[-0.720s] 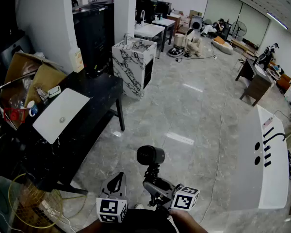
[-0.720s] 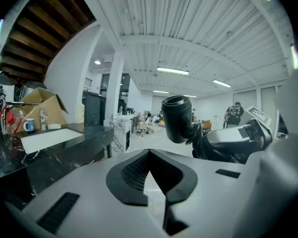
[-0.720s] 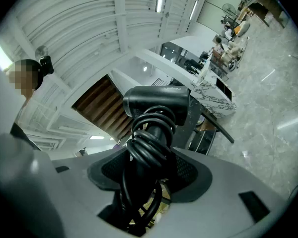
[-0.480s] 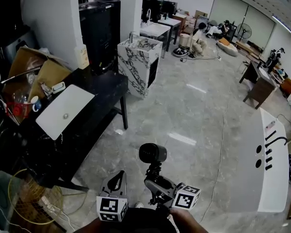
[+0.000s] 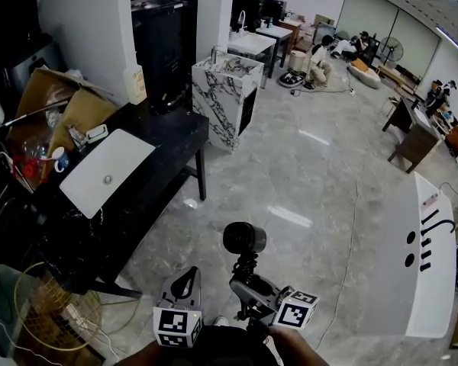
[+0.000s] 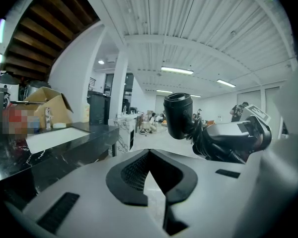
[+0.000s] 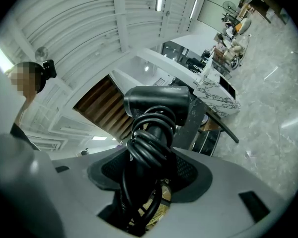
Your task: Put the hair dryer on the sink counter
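Observation:
A black hair dryer [image 5: 244,238] with its cord wound round the handle stands upright in my right gripper [image 5: 246,287], which is shut on the handle. In the right gripper view the dryer [image 7: 156,105] rises between the two pads of my right gripper [image 7: 149,167]. My left gripper [image 5: 185,282] hangs just left of it, shut with nothing in it. In the left gripper view, the dryer [image 6: 179,114] shows to the right of my left gripper [image 6: 148,155]. The black sink counter [image 5: 164,147] with its white basin [image 5: 107,175] stands ahead to the left, some way off.
A marble pedestal sink [image 5: 225,90] stands beyond the counter. Cardboard boxes [image 5: 57,101], a red cup and a bottle [image 5: 138,85] crowd the counter's far end. A wire basket [image 5: 53,319] sits on the floor at lower left. A white counter with a black faucet [image 5: 416,265] runs along the right.
The counter and the marble sink have slid slightly right and nearer in the head view. Both grippers keep their pose, the dryer still held in the right one.

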